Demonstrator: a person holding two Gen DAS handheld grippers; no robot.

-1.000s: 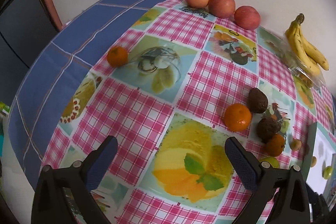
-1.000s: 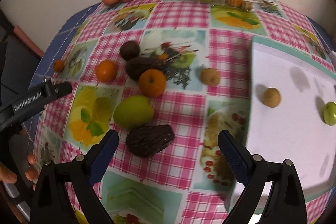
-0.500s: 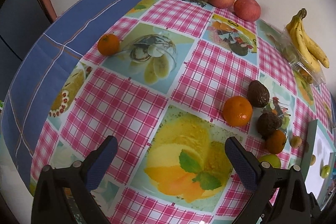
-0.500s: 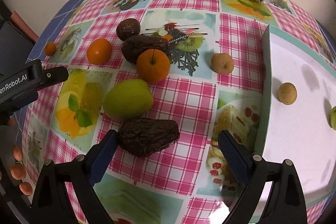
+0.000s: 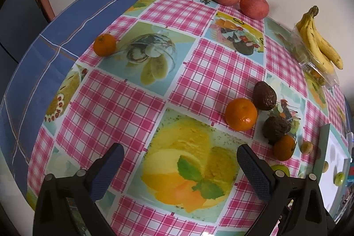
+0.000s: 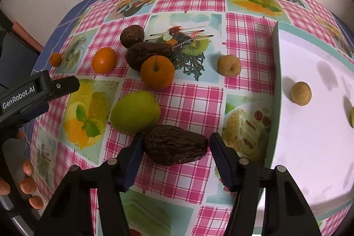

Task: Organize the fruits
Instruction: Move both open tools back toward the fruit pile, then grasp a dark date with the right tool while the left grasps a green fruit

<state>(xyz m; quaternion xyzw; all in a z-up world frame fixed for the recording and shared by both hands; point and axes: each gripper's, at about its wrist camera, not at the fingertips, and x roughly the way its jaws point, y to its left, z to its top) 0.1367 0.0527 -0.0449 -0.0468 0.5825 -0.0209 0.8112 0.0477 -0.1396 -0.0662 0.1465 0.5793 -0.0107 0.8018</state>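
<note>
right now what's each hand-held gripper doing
left hand-held gripper: open, holding nothing
right hand-held gripper: open around the dark avocado, not yet clamped

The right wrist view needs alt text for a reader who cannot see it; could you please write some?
The open right gripper straddles a wrinkled dark avocado on a pink checked tablecloth, a green fruit just behind. Farther back lie oranges, more avocados, apples and bananas; a white tray sits right.

Both wrist views look down across the tablecloth (image 5: 199,63), sharing its central fruit.
</note>
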